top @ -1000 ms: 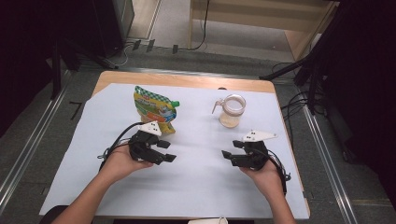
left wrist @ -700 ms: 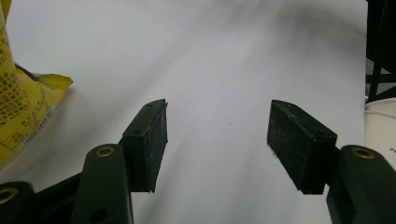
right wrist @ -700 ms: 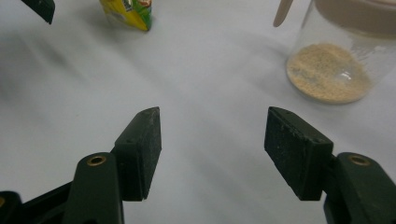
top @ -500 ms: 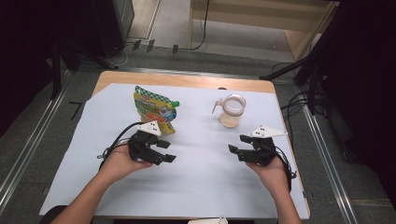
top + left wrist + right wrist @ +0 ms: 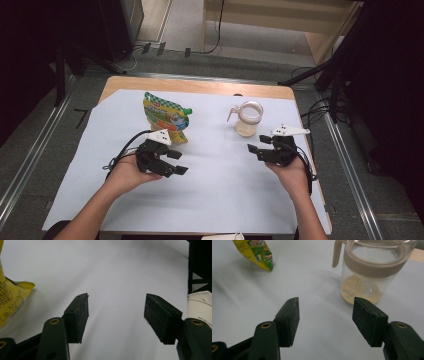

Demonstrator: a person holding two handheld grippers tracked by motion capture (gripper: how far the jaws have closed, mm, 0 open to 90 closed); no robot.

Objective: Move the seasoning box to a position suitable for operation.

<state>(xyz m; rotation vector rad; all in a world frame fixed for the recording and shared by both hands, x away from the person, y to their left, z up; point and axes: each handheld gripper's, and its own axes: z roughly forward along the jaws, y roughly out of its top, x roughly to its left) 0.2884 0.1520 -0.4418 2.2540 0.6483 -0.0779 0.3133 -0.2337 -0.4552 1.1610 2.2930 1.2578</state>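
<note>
Jar (image 5: 372, 272) rim cropped above right tool (image 5: 325, 315); both tools spread, empty; pouch (image 5: 10, 300) edge-cut.

Both tools (image 5: 176, 162) (image 5: 256, 143) empty, jaws apart.

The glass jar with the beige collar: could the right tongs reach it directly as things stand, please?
Probably yes: the right tongs stand open and empty, the glass jar sits just ahead, and bare white sheet lies between.
</note>
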